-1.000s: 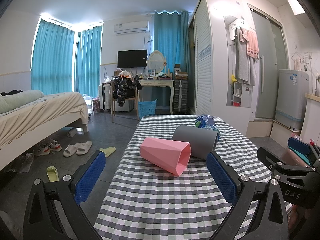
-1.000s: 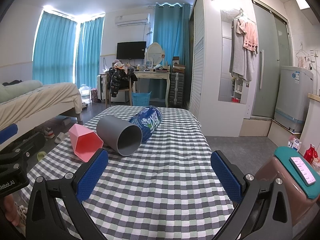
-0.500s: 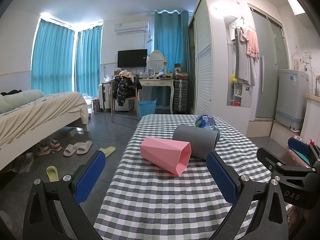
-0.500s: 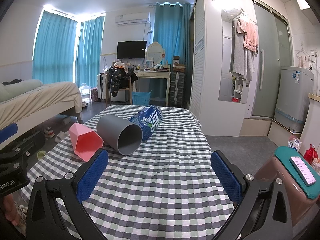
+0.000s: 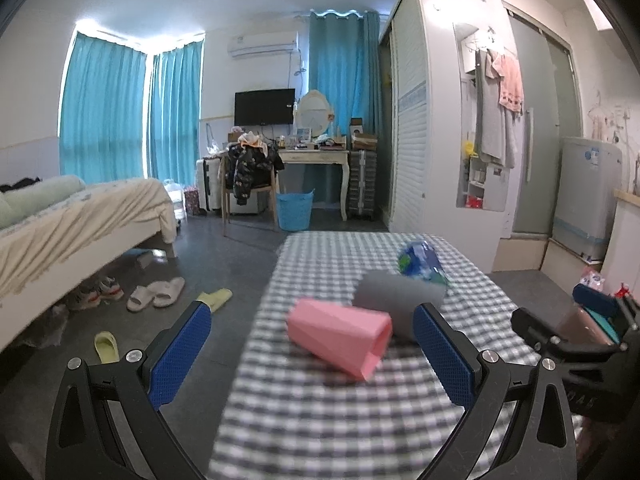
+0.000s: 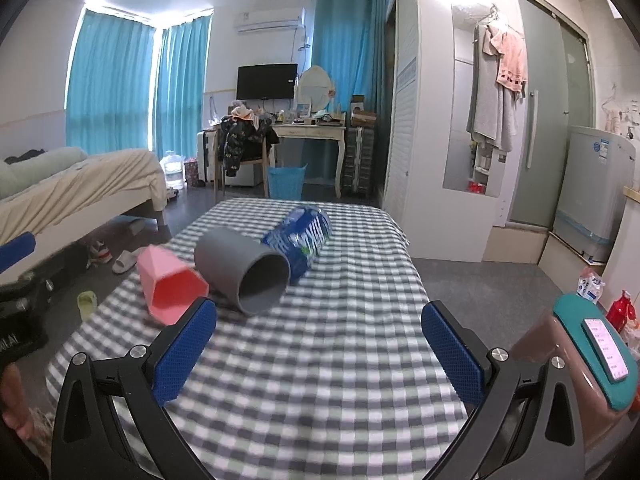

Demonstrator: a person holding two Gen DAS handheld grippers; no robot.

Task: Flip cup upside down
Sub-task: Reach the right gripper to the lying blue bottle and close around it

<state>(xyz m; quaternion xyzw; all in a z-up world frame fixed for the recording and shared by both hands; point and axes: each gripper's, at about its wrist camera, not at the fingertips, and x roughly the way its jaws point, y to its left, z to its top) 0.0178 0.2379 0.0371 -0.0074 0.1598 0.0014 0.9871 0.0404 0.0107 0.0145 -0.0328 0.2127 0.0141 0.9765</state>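
Three cups lie on their sides on the checked tablecloth (image 6: 352,344). A pink faceted cup (image 5: 340,336) (image 6: 170,286) is nearest the table's left edge, its mouth toward me. Beside it is a grey round cup (image 5: 394,294) (image 6: 244,270), and behind that a blue printed cup (image 5: 420,264) (image 6: 302,238). My left gripper (image 5: 316,354) is open, just short of the pink cup, which shows between its blue pads. My right gripper (image 6: 320,352) is open over bare cloth, with the cups ahead and to the left. Nothing is held.
A bed (image 5: 72,216) stands at left with slippers (image 5: 156,292) on the floor. A brown stool with a teal top and a phone (image 6: 596,356) is close to the table's right side. A wardrobe (image 6: 424,120) and a washing machine (image 6: 596,188) stand at right.
Both views have shifted and blurred: the left gripper has moved forward and closer to the pink cup, and the right gripper has moved forward toward the cups. The cups have not moved.
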